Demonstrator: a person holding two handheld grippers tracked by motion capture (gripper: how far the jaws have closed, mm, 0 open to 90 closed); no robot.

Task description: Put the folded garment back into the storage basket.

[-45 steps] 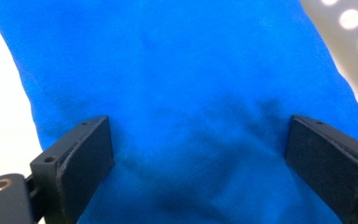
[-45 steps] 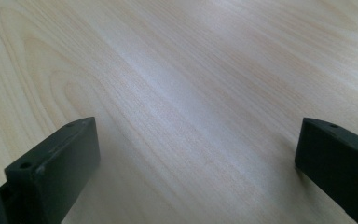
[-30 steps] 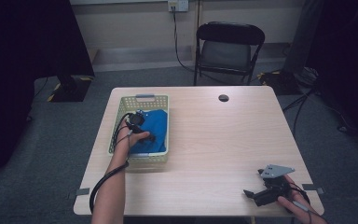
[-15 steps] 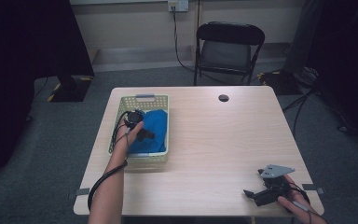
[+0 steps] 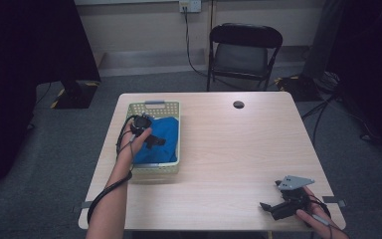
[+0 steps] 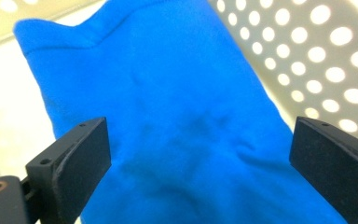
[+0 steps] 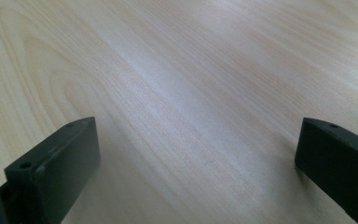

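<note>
Blue cloth lying in a pale yellow perforated basket near the tabletop's left edge. Left gripper held over the cloth inside the basket, jaws spread wide, gripping nothing. Right gripper at the tabletop's near right corner, jaws likewise apart above bare wood. Small dark disc near the far edge.

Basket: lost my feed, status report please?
Left gripper open over blue cloth in the basket. Right gripper open, idle above bare table. Nothing in the way.
</note>
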